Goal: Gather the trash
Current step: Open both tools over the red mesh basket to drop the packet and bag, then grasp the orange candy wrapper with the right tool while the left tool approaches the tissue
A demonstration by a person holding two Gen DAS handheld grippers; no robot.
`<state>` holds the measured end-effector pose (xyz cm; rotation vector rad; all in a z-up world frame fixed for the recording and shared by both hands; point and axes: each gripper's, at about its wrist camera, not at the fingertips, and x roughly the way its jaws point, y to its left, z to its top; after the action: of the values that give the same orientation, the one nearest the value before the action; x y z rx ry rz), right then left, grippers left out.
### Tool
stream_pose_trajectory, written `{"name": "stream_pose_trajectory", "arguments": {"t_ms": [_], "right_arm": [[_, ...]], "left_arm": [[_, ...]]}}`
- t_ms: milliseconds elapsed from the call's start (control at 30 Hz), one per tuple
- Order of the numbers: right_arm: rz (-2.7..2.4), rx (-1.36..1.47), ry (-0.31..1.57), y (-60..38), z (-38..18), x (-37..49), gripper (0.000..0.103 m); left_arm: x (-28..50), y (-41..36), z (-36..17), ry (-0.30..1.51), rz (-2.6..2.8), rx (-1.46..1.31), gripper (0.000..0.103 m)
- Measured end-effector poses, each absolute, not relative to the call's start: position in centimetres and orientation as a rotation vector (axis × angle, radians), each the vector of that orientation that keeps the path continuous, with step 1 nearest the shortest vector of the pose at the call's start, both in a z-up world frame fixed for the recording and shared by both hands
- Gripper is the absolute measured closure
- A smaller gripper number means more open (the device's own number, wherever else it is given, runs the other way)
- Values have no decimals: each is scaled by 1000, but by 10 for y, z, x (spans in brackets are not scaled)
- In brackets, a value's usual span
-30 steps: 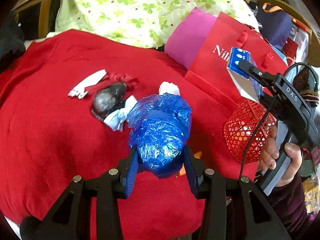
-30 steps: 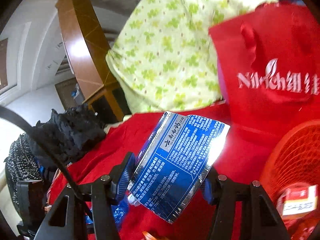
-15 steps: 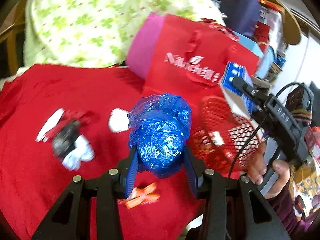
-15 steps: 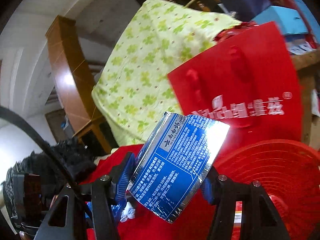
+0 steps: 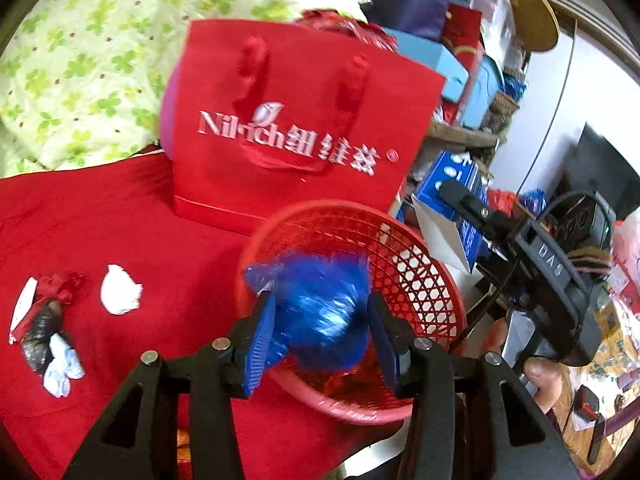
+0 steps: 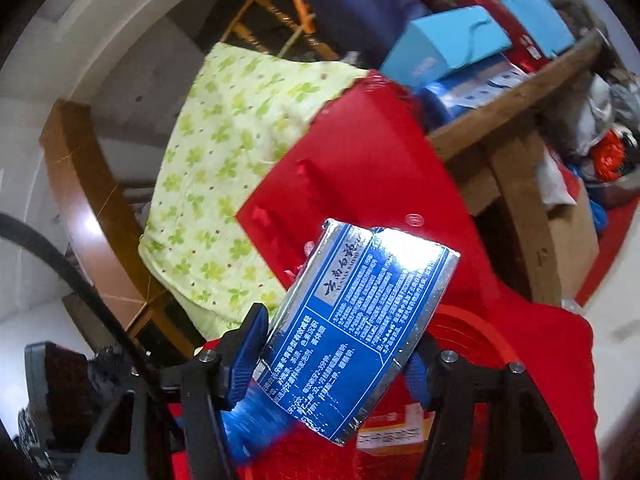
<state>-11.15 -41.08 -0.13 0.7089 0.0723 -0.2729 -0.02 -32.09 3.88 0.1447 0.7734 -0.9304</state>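
Left wrist view shows the left gripper (image 5: 320, 320) closed on the blue plastic wad (image 5: 320, 312) above the red basket (image 5: 432, 280), while the right gripper (image 6: 336, 352) clamps the blue box (image 6: 352, 332) beside the basket, so a light wad may cling to the pads or catch the rim when released.

A: The blue bag (image 5: 324, 316) is smeared with motion blur, and it hides most of the basket's (image 5: 424, 276) inside.

B: In the right view the box (image 6: 356, 336) covers the basket rim; whatever the label (image 6: 394, 436) beneath says is too blurred to read.

A: The small scraps (image 5: 44, 336) at the left stay indistinct.
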Motion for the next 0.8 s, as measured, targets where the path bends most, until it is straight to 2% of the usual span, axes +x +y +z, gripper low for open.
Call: {"name": "stream_pose_trajectory", "arguments": {"t_ms": [67, 100, 133, 400, 800], "right_arm": [[-278, 738, 84, -417, -4, -112, 29], [-279, 752, 87, -420, -5, -112, 23], [-282, 761, 87, -421, -6, -111, 20], [-270, 671, 71, -399, 4, -107, 20], [-38, 480, 10, -324, 29, -74, 20]], "left_arm": [[-3, -330, 33, 777, -924, 165, 37], [-5, -332, 32, 776, -921, 166, 35], [-6, -332, 30, 778, -924, 164, 35], [-4, -289, 30, 769, -873, 155, 34], [26, -134, 10, 804, -562, 65, 31]]}}
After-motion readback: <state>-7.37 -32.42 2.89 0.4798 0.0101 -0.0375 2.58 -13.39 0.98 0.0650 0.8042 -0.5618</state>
